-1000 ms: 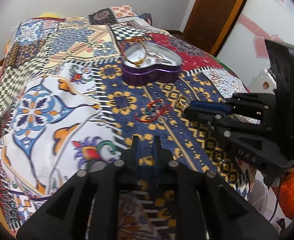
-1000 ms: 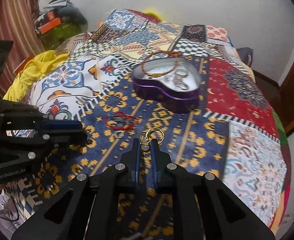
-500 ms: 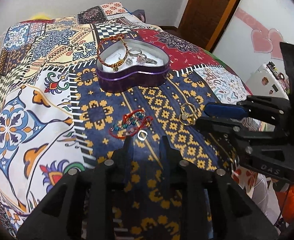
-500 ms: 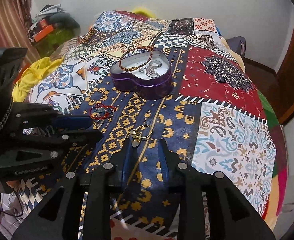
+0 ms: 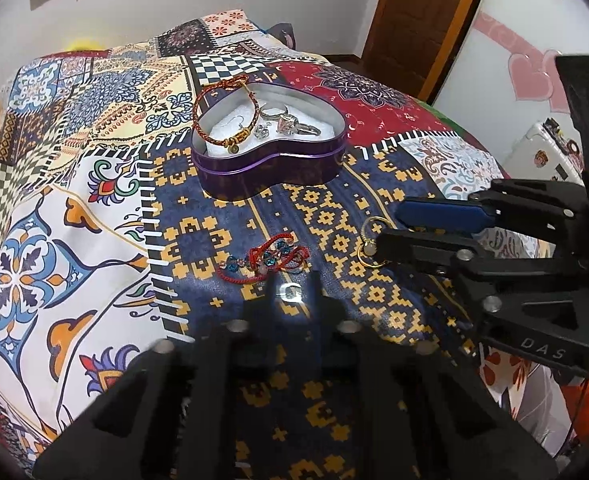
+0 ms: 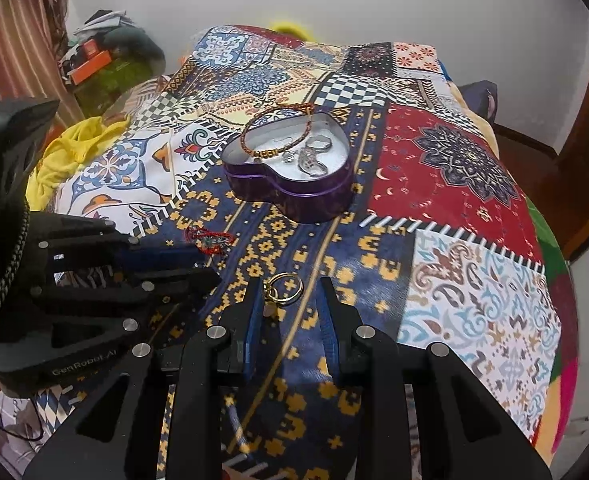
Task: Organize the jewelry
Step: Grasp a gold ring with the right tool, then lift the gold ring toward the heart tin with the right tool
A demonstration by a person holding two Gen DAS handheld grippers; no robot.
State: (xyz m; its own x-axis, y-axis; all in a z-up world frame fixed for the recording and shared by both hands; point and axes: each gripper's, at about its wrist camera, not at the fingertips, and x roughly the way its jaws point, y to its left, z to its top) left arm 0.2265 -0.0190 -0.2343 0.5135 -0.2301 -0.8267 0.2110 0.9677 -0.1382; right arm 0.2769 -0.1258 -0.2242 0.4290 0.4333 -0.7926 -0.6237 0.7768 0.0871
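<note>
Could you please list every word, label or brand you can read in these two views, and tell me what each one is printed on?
"DAS": on the body of the right gripper, seen from the left wrist view.
"GenRobot.AI": on the body of the left gripper, seen from the right wrist view; small and soft, so the last letters are less sure.
Stickers on the white case: too small to read.

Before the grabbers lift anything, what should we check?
1. Small silver ring sits between the fingers of the closing left gripper: ok.
2. Left grip on it is firm: cannot tell, blurred.
3. Gold hoop ring lies between the fingers of the open right gripper: ok.
4. Red beaded bracelet is clear of the left fingers: cannot tell, very close.
5. Purple heart-shaped tin is open with room left: ok.
</note>
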